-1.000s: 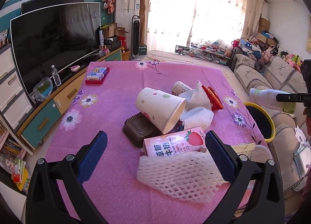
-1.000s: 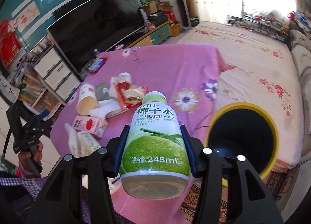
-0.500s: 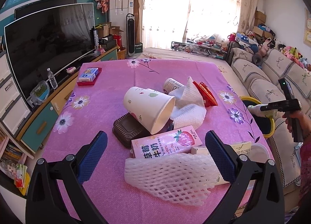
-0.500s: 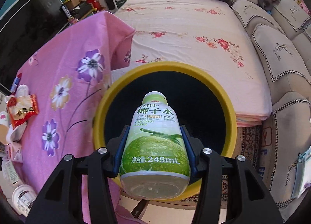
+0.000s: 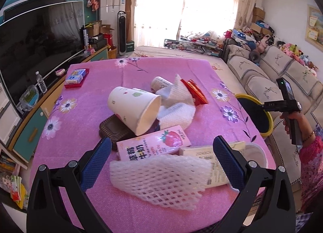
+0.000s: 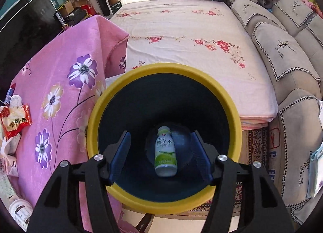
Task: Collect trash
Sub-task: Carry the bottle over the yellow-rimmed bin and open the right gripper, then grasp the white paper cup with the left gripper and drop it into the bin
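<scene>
And the coconut water bottle (image 6: 165, 152) is in the bin! It lies on the dark floor of the round yellow-rimmed trash can (image 6: 232, 99), a smooth white plastic bottle with a green label, cap toward the top of the frame. The right gripper (image 6: 161, 152) hangs over the can's mouth, blue ribbed pads spread wide and gripping nothing, the bottle framed in the gap between them but far below.

Over to the left wrist view: the left gripper (image 5: 161, 158) is spread wide too, holding nothing, above the pink flowered tablecloth (image 5: 80, 172). Low centre between its fingers lies a white foam net sleeve (image 5: 159, 180) with a soft diamond mesh, just behind it a pink strawberry milk carton (image 5: 153, 146), glossy and boxy. Mid-frame sits a tipped white paper cup (image 5: 133, 109), leaning on a dark brown plastic tray (image 5: 113, 130), with crumpled quilted paper towels (image 5: 175, 103) and a shiny red wrapper (image 5: 193, 91) beside it.

Only this view shows the pile in full; the can's inside is seen only from the right wrist.
</scene>
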